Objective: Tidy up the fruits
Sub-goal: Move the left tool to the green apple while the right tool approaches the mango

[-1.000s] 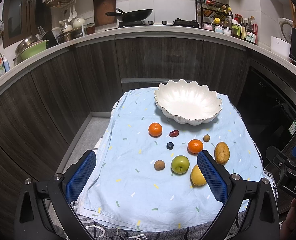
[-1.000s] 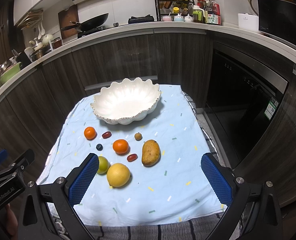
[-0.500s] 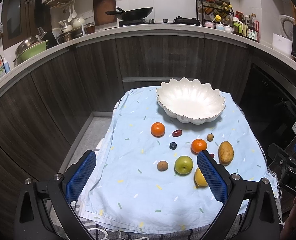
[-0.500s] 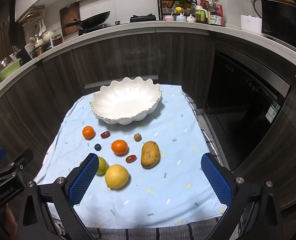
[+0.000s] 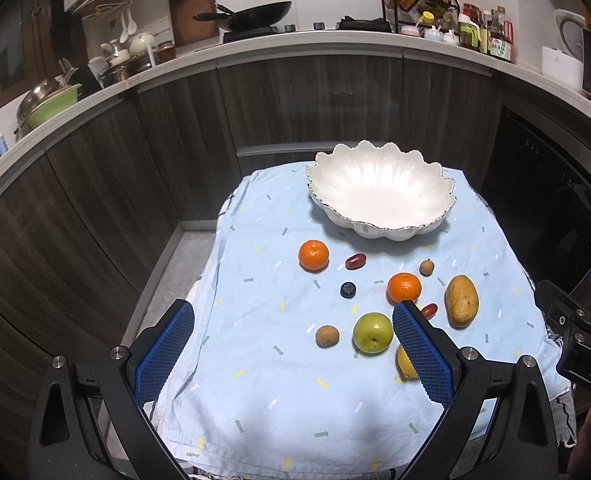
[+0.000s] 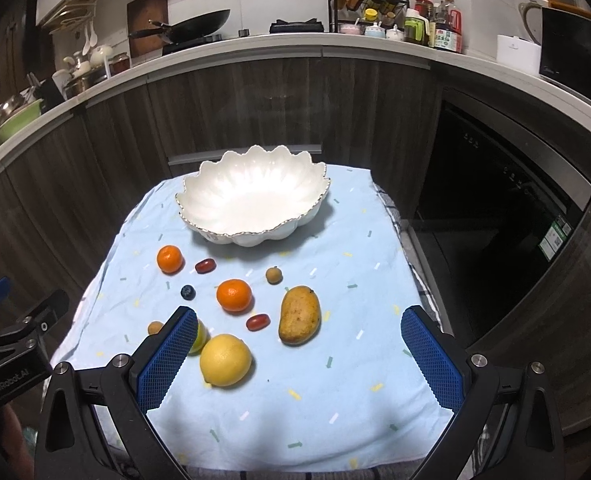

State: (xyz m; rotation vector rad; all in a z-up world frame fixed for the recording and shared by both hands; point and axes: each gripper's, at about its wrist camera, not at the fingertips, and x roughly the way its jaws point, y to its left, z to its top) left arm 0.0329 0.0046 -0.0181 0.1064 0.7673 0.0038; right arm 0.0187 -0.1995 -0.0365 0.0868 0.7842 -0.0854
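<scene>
An empty white scalloped bowl (image 5: 379, 194) (image 6: 251, 200) stands at the far end of a pale blue cloth (image 5: 263, 380) (image 6: 335, 380). Loose fruit lies in front of it: two oranges (image 5: 314, 255) (image 5: 404, 288) (image 6: 234, 295), a green apple (image 5: 372, 333), a lemon (image 6: 225, 359), a mango (image 5: 461, 301) (image 6: 299, 314), red dates (image 5: 355, 261) (image 6: 258, 322), a blueberry (image 5: 348, 289) and small brown fruits (image 5: 327, 336). My left gripper (image 5: 293, 350) hovers open above the cloth's near part, the apple just inside its right finger. My right gripper (image 6: 299, 356) hovers open with the lemon and mango between its fingers' lines, holding nothing.
Dark wood cabinets curve around the small table on the left and behind. A black oven door (image 6: 495, 200) stands at the right. The counter above carries a wok (image 5: 251, 14), a spice rack (image 6: 365, 0) and pots. The table edges drop off at left and right.
Both grippers have moved forward and lower toward the fruit, so the fruit and bowl look larger and closer. Both stay open; no fruit has moved.
</scene>
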